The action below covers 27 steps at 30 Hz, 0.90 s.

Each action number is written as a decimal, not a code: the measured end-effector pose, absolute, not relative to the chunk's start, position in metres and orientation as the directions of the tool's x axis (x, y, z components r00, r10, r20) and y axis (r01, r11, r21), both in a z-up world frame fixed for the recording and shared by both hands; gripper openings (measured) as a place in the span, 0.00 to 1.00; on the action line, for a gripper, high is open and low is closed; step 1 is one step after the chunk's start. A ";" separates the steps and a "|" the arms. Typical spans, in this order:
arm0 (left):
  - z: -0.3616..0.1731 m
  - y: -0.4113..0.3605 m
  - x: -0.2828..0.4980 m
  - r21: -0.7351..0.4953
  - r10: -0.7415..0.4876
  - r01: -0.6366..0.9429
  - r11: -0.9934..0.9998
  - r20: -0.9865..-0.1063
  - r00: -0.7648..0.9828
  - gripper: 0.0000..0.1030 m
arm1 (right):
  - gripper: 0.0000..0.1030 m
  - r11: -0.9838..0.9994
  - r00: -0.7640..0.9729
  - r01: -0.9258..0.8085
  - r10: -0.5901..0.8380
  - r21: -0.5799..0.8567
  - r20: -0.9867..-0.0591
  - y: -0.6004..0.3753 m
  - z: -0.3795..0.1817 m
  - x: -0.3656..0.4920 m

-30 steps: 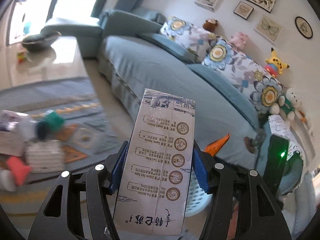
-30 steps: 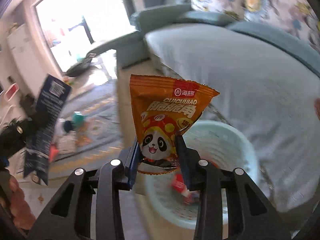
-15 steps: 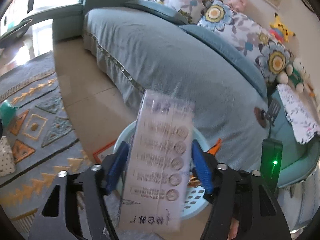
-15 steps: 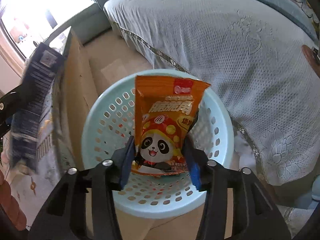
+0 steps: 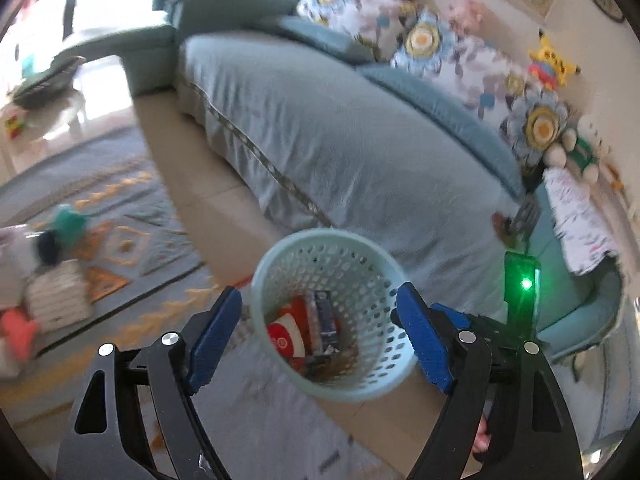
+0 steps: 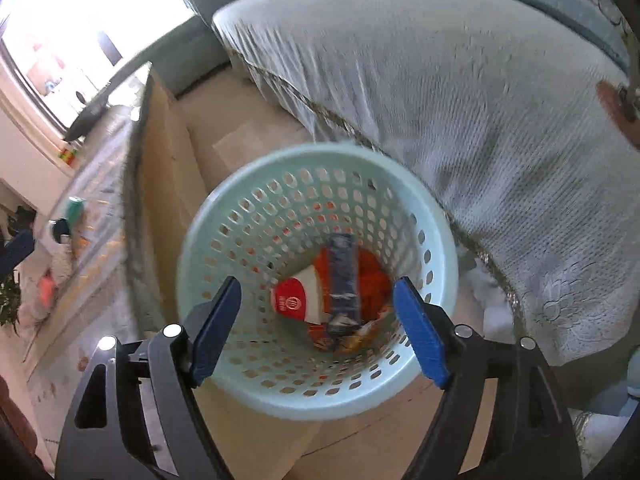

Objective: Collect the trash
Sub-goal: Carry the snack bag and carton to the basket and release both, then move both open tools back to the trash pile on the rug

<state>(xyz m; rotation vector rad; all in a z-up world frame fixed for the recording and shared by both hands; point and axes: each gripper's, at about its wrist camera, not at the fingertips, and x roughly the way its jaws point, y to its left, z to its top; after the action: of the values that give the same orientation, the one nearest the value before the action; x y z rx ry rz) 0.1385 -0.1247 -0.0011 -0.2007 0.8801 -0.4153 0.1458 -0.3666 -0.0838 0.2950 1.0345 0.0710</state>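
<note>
The left claw (image 5: 320,336) is hanging above the basket (image 5: 360,384) with its 2 blue fingers (image 5: 212,340) spread wide apart and gripping nothing. In the left wrist view the pale green perforated basket is standing on the tan floor (image 5: 200,200), just beside the lower edge of the sofa (image 5: 340,140), with the patterned rug (image 5: 120,240) lying near it to the left. A blurred heap of toys (image 5: 44,288) is sitting on the rug near its left edge. Inside the basket a red and white packet (image 5: 286,338) is lying against a dark blue carton (image 5: 326,326).

The right claw (image 6: 318,330) is hovering directly over the same basket (image 6: 224,208), its fingers (image 6: 420,336) also standing far apart and empty. From this view the trash is resting at the bottom of the basket: the red and white packet (image 6: 296,300) on the left, the blue carton (image 6: 342,280) touching it, and an orange wrapper (image 6: 374,284) beneath both. The sofa cover (image 6: 460,80) is draping down just beside the basket's right rim.
</note>
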 end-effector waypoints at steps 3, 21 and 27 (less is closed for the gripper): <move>0.046 -0.095 0.097 -0.331 -0.398 0.229 0.916 -0.659 0.639 0.76 | 0.73 0.954 0.552 0.029 0.233 0.298 -0.800 -0.356 -0.051 0.128; 0.191 0.067 -0.099 -0.214 -0.007 -0.126 0.969 -0.529 0.849 0.84 | 0.73 0.930 0.768 -0.352 0.354 0.109 -0.534 -0.184 0.111 0.008; 0.126 0.140 -0.094 -0.181 0.095 -0.240 0.954 -0.575 0.812 0.84 | 0.60 0.893 0.753 -0.438 0.426 0.102 -0.501 -0.120 0.088 0.016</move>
<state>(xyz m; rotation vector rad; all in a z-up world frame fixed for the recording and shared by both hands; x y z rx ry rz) -0.0940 0.1402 0.1261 -0.2513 0.5975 0.1806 0.0156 -0.1202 0.0877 -0.0224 0.5412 0.4715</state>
